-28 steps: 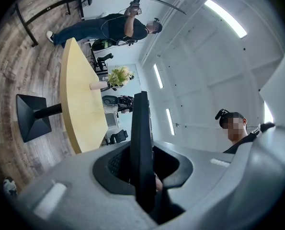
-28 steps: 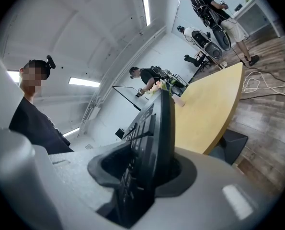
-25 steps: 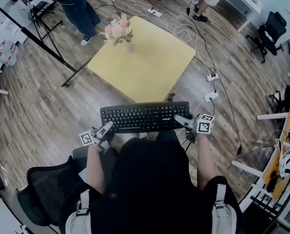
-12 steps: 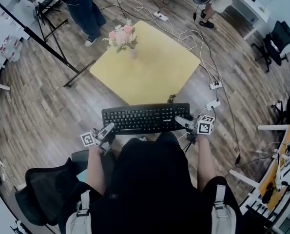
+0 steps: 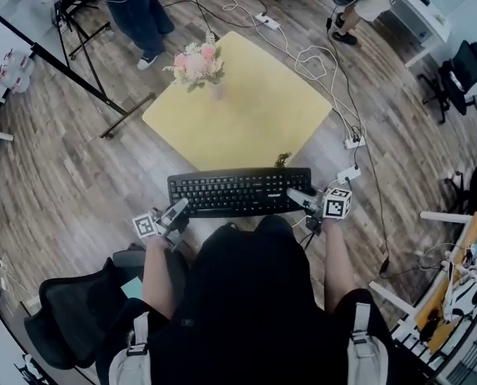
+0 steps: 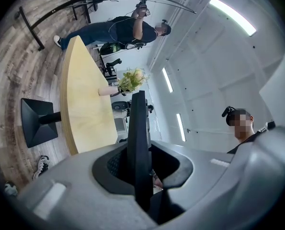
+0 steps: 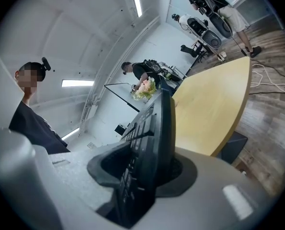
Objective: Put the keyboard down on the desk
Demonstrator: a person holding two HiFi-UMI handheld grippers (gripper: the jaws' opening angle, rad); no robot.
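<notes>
A black keyboard (image 5: 238,191) hangs level in the air in front of the person's body, just short of the near corner of the yellow desk (image 5: 246,111). My left gripper (image 5: 174,214) is shut on its left end and my right gripper (image 5: 301,199) is shut on its right end. In the left gripper view the keyboard (image 6: 139,138) runs edge-on between the jaws of my left gripper (image 6: 141,174), with the desk (image 6: 82,104) beyond. The right gripper view shows my right gripper (image 7: 149,174) clamping the keyboard (image 7: 154,133), keys facing left, beside the desk (image 7: 214,104).
A vase of pink flowers (image 5: 196,62) stands at the desk's far left corner. Cables and power strips (image 5: 349,144) lie on the wood floor right of the desk. A black stand (image 5: 102,103) slants at left, an office chair (image 5: 70,311) sits behind me, and a person (image 5: 134,6) stands at the back.
The keyboard stays gripped at both ends in nearly the same spot. The head view has shifted slightly, with the desk a little nearer the keyboard.
</notes>
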